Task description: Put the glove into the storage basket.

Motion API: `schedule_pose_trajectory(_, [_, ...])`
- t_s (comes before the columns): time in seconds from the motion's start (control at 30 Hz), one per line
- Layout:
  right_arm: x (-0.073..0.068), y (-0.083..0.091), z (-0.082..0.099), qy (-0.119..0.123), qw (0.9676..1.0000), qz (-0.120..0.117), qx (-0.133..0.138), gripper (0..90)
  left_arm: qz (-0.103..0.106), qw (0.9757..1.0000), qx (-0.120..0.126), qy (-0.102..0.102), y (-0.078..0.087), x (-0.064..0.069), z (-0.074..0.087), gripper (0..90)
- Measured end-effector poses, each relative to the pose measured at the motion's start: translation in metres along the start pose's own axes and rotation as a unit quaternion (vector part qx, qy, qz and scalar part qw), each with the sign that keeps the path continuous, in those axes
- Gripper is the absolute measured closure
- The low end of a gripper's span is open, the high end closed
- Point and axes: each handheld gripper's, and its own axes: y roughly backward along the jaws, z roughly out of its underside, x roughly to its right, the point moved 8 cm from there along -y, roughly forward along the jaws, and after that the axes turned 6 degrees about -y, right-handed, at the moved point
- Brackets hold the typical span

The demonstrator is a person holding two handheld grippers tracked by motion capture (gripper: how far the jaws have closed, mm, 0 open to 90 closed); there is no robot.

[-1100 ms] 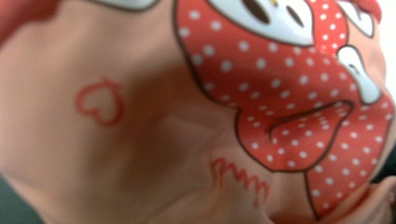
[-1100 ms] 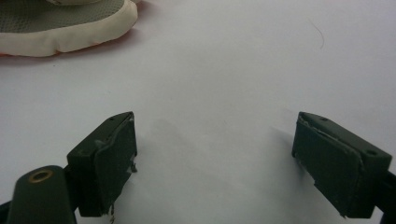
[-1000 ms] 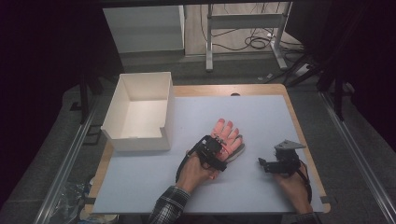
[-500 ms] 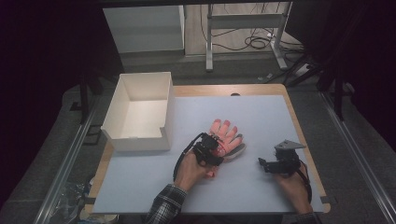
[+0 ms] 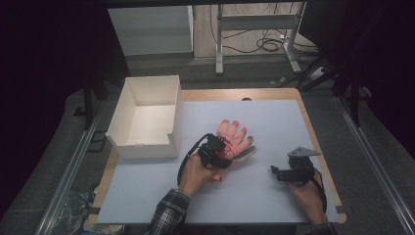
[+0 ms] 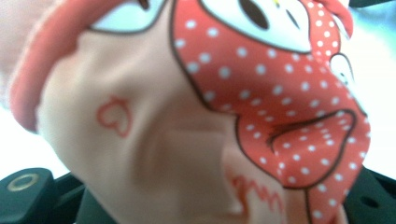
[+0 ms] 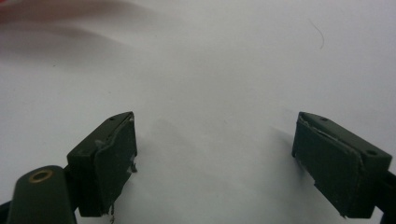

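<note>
White sheeting covered the worktop (image 5: 254,196), the largest thing in play, and the open white box (image 5: 142,120) stood up and to the left of the left claw (image 5: 226,155), well apart from it and with nothing inside as far as the high view showed. The pink, red-dotted glove (image 5: 235,139) lay flat beyond that claw, its fingers spread away from the person and its cuff end under the claw. In the left claw's own view the fabric (image 6: 196,112) crowded the lens, bunched and creased, so the jaws were judged clamped on the glove; they had just been closing, with the cloth between them. The right claw (image 5: 275,171) rested on the sheet well to the right of the glove, its 2 jaws (image 7: 215,163) standing apart with bare white surface between them.

By my reading the grasp was done and the lift barely begun. Carrying the glove anywhere, perhaps to the box, was still left.
</note>
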Motion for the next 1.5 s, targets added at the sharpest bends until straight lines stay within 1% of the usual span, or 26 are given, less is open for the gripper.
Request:
schedule_pose_trajectory(0.1, [0.000, 0.000, 0.000, 0.000, 1.0000, 0.000, 0.000, 14.1, -0.007, 1.0000, 0.002, 0.001, 0.009, -0.005, -0.004, 49.5])
schedule_pose_trajectory(0.13, [0.000, 0.000, 0.000, -0.001, 1.0000, 0.000, 0.000, 14.1, -0.007, 1.0000, 0.002, 0.001, 0.009, -0.005, -0.004, 49.5])
schedule_pose_trajectory(0.2, [0.000, 0.000, 0.000, -0.001, 1.0000, 0.000, 0.000, 14.1, -0.017, 0.9999, 0.002, 0.001, 0.016, -0.009, -0.007, 49.4])
schedule_pose_trajectory(0.23, [0.000, 0.000, 0.000, -0.001, 1.0000, 0.000, 0.000, 14.1, -0.017, 0.9999, 0.002, 0.001, 0.016, -0.009, -0.007, 49.3])
schedule_pose_trajectory(0.27, [0.000, 0.000, 0.000, -0.001, 1.0000, 0.000, 0.000, 14.1, -0.021, 0.9998, 0.002, 0.001, 0.021, -0.012, -0.010, 49.3])
schedule_pose_trajectory(0.3, [0.000, 0.000, 0.000, -0.001, 1.0000, 0.000, 0.000, 14.1, -0.021, 0.9998, 0.002, 0.001, 0.021, -0.012, -0.010, 49.3])
schedule_pose_trajectory(0.4, [0.000, 0.000, 0.000, -0.002, 1.0000, 0.000, 0.000, 14.1, -0.029, 0.9996, 0.003, 0.003, 0.031, -0.019, -0.015, 49.2])
schedule_pose_trajectory(0.43, [0.000, 0.000, 0.000, -0.002, 1.0000, 0.000, 0.000, 14.1, -0.029, 0.9996, 0.003, 0.003, 0.031, -0.019, -0.015, 49.1])
schedule_pose_trajectory(0.47, [0.000, 0.000, 0.000, -0.001, 1.0000, 0.000, 0.000, 14.1, -0.030, 0.9995, 0.004, 0.006, 0.036, -0.023, -0.017, 49.0])
schedule_pose_trajectory(0.5, [0.000, 0.000, 0.000, -0.001, 1.0000, 0.000, 0.000, 14.1, -0.030, 0.9995, 0.004, 0.006, 0.036, -0.023, -0.017, 49.0])
schedule_pose_trajectory(0.6, [0.000, 0.000, 0.000, -0.001, 1.0000, 0.000, 0.000, 14.1, -0.034, 0.9993, 0.003, 0.013, 0.046, -0.032, -0.021, 48.8])
schedule_pose_trajectory(0.63, [0.000, 0.000, 0.000, -0.001, 1.0000, 0.000, 0.000, 14.1, -0.034, 0.9993, 0.003, 0.013, 0.046, -0.032, -0.021, 48.8])
schedule_pose_trajectory(0.8, [0.000, 0.000, 0.000, -0.002, 1.0000, 0.000, 0.001, 14.1, -0.042, 0.9989, 0.002, 0.022, 0.061, -0.046, -0.026, 48.6])
schedule_pose_trajectory(0.93, [0.000, 0.000, 0.000, -0.002, 1.0000, 0.000, 0.001, 14.1, -0.057, 0.9978, 0.004, 0.033, 0.076, -0.060, -0.032, 48.3])
schedule_pose_trajectory(0.97, [0.000, 0.000, 0.000, -0.002, 1.0000, 0.000, 0.001, 14.1, -0.057, 0.9978, 0.004, 0.033, 0.076, -0.060, -0.032, 48.2])
schedule_pose_trajectory(1.0, [0.000, 0.000, 0.000, -0.002, 1.0000, 0.000, 0.001, 14.1, -0.064, 0.9973, 0.003, 0.037, 0.082, -0.065, -0.034, 48.1])
schedule_pose_trajectory(1.03, [0.000, 0.000, 0.000, -0.002, 1.0000, 0.000, 0.001, 14.1, -0.064, 0.9973, 0.003, 0.037, 0.082, -0.065, -0.034, 48.1])
schedule_pose_trajectory(1.1, [0.000, 0.000, 0.000, -0.002, 1.0000, 0.000, 0.001, 14.1, -0.072, 0.9964, 0.005, 0.044, 0.091, -0.074, -0.036, 48.0])
schedule_pose_trajectory(1.2, [0.000, 0.000, 0.000, -0.002, 1.0000, -0.001, 0.001, 14.1, -0.078, 0.9956, 0.008, 0.051, 0.099, -0.082, -0.039, 47.9])
schedule_pose_trajectory(1.23, [0.000, 0.000, 0.000, -0.002, 1.0000, -0.001, 0.001, 14.1, -0.078, 0.9956, 0.008, 0.051, 0.099, -0.082, -0.039, 47.9])
schedule_pose_trajectory(1.27, [0.000, 0.000, 0.000, -0.001, 1.0000, -0.001, 0.001, 14.1, -0.083, 0.9949, 0.011, 0.057, 0.105, -0.087, -0.040, 47.9])
schedule_pose_trajectory(1.33, [0.000, 0.000, 0.000, 0.000, 1.0000, -0.001, 0.000, 14.1, -0.086, 0.9945, 0.013, 0.058, 0.107, -0.090, -0.041, 47.8])
schedule_pose_trajectory(1.4, [0.000, 0.000, 0.000, 0.000, 1.0000, -0.001, 0.000, 14.1, -0.090, 0.9937, 0.014, 0.066, 0.112, -0.095, -0.041, 47.8])
schedule_pose_trajectory(1.43, [0.000, 0.000, 0.000, 0.000, 1.0000, -0.001, 0.000, 14.1, -0.087, 0.9932, 0.019, 0.075, 0.117, -0.100, -0.042, 47.7])
schedule_pose_trajectory(1.47, [0.000, 0.000, 0.000, 0.000, 1.0000, -0.001, 0.000, 14.1, -0.079, 0.9933, 0.024, 0.081, 0.119, -0.101, -0.042, 47.7])
schedule_pose_trajectory(1.5, [0.000, 0.000, 0.000, 0.000, 1.0000, -0.001, 0.000, 14.1, -0.082, 0.9929, 0.025, 0.082, 0.121, -0.103, -0.043, 47.7])
